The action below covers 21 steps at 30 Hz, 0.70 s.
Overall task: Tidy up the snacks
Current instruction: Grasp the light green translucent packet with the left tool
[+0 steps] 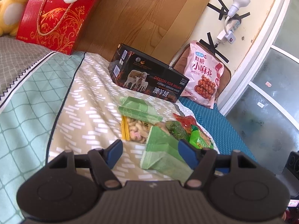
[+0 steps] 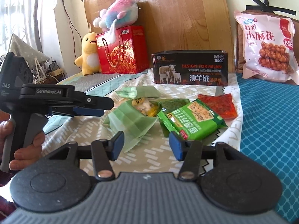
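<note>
Several snack packets lie in a pile on the patterned bed sheet (image 2: pixel 149 155): a pale green bag of biscuits (image 2: pixel 134 119) (image 1: pixel 158 149), a bright green cracker packet (image 2: pixel 194 119) (image 1: pixel 200 140), a dark green packet (image 2: pixel 173 103) (image 1: pixel 177 128) and a red one (image 2: pixel 218 106) (image 1: pixel 185 120). An open black box (image 1: pixel 149 74) (image 2: pixel 190 69) stands behind them. My left gripper (image 1: pixel 149 151) is open, its tips at the near end of the pale green bag; it also shows in the right wrist view (image 2: pixel 104 106). My right gripper (image 2: pixel 147 143) is open and empty just before the pile.
A large pink snack bag (image 1: pixel 203 76) (image 2: pixel 269 44) leans on the wall at the right. A red gift box (image 1: pixel 56 16) (image 2: pixel 121 50) and plush toys (image 2: pixel 87 54) stand against the wooden headboard (image 2: pixel 177 15). A blue mat (image 2: pixel 271 121) covers the right side.
</note>
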Tool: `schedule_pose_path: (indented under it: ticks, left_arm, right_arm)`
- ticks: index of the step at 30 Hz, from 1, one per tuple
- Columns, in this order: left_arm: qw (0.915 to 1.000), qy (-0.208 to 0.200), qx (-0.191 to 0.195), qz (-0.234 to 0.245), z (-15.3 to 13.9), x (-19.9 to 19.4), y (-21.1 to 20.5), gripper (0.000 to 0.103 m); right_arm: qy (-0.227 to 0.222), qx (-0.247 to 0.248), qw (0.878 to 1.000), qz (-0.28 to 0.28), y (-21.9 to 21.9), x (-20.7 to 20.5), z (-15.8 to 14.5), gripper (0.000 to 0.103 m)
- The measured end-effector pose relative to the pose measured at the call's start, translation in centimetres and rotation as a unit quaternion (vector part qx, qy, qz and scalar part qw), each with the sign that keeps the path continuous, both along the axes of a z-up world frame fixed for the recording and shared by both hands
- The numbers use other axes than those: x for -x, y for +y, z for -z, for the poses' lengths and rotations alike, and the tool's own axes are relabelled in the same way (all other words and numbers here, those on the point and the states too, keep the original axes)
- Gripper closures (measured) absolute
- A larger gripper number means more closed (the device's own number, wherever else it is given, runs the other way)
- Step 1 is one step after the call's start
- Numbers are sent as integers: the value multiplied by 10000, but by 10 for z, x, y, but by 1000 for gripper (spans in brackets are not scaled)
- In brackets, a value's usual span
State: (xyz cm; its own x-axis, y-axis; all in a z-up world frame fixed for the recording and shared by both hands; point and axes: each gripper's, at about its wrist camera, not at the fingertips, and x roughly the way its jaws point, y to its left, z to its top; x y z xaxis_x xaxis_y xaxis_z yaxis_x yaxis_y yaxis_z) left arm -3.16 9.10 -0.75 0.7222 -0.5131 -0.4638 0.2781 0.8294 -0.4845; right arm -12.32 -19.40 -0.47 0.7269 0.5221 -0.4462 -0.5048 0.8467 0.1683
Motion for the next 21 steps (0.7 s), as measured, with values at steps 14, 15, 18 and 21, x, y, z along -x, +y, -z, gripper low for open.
schedule_pose_path:
  ticks: [14, 15, 18, 21]
  left_arm:
    - [9991, 71, 311, 285, 2, -3, 3, 35]
    - [9989, 86, 326, 330, 2, -4, 2, 35]
    - [9983, 115, 356, 443, 2, -5, 1, 34]
    - [9977, 120, 397, 534, 3, -6, 0, 33]
  right_arm:
    - [156, 118, 9997, -111, 4, -4, 1, 45]
    - [187, 121, 9997, -113, 4, -5, 2, 45]
    - [274, 119, 9995, -109, 4, -7, 3, 45]
    - [320, 134, 9993, -96, 4, -8, 3, 45]
